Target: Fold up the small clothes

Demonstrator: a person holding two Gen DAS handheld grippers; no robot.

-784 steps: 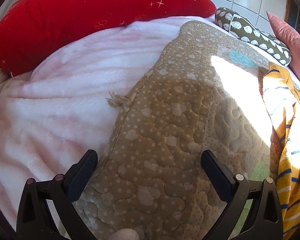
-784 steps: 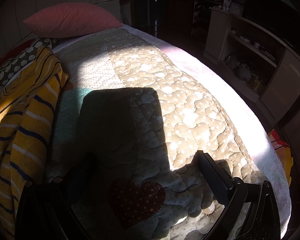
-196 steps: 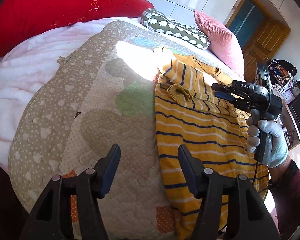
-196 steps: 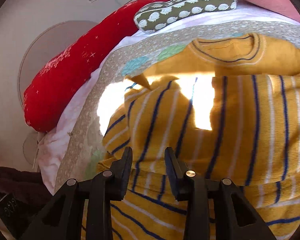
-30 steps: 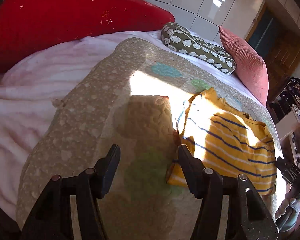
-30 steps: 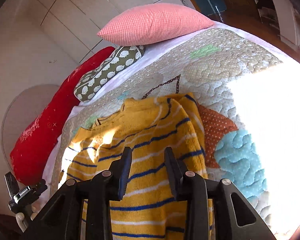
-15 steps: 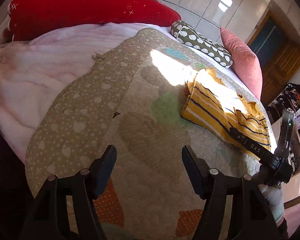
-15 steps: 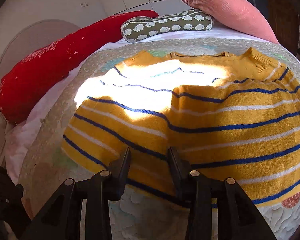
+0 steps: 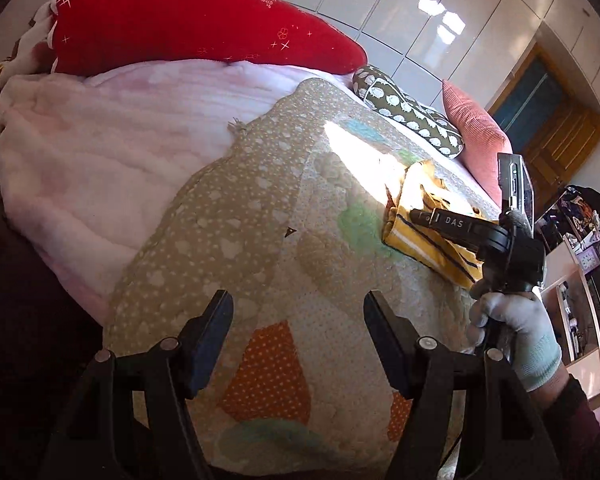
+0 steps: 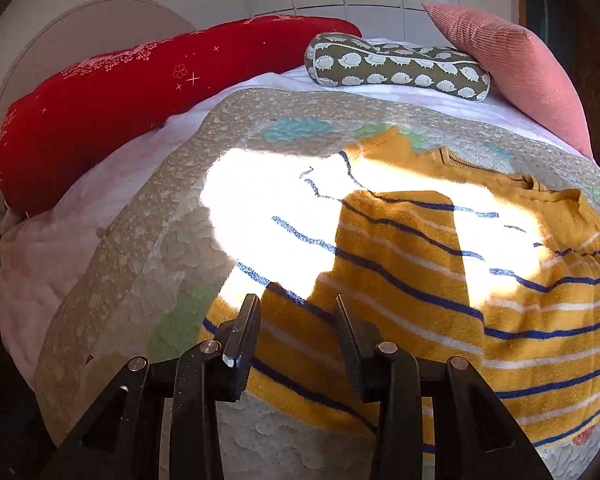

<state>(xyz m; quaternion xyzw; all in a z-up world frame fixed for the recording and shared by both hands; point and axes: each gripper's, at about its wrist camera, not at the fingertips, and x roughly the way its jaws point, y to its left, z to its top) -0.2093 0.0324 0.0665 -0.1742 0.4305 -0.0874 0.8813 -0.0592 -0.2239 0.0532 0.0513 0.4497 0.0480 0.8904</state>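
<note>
A yellow sweater with blue and white stripes (image 10: 440, 292) lies folded on the beige quilt (image 10: 148, 248), partly in bright sun. My right gripper (image 10: 296, 308) is open just above the sweater's near left edge, holding nothing. In the left wrist view the sweater (image 9: 420, 236) lies far right on the quilt (image 9: 236, 216), with the right gripper (image 9: 418, 216) over it in a gloved hand (image 9: 516, 344). My left gripper (image 9: 298, 304) is open and empty, over the quilt's near end, well back from the sweater.
A long red bolster (image 10: 112, 92), a hedgehog-print cushion (image 10: 396, 66) and a pink pillow (image 10: 512, 68) line the bed's far side. A pink fleece blanket (image 9: 100, 160) lies left of the quilt. Shelves (image 9: 580, 280) and a wooden door (image 9: 548, 128) stand at right.
My left gripper has drawn back toward the bed's near end. My right gripper has shifted left along the sweater's near edge and stays open.
</note>
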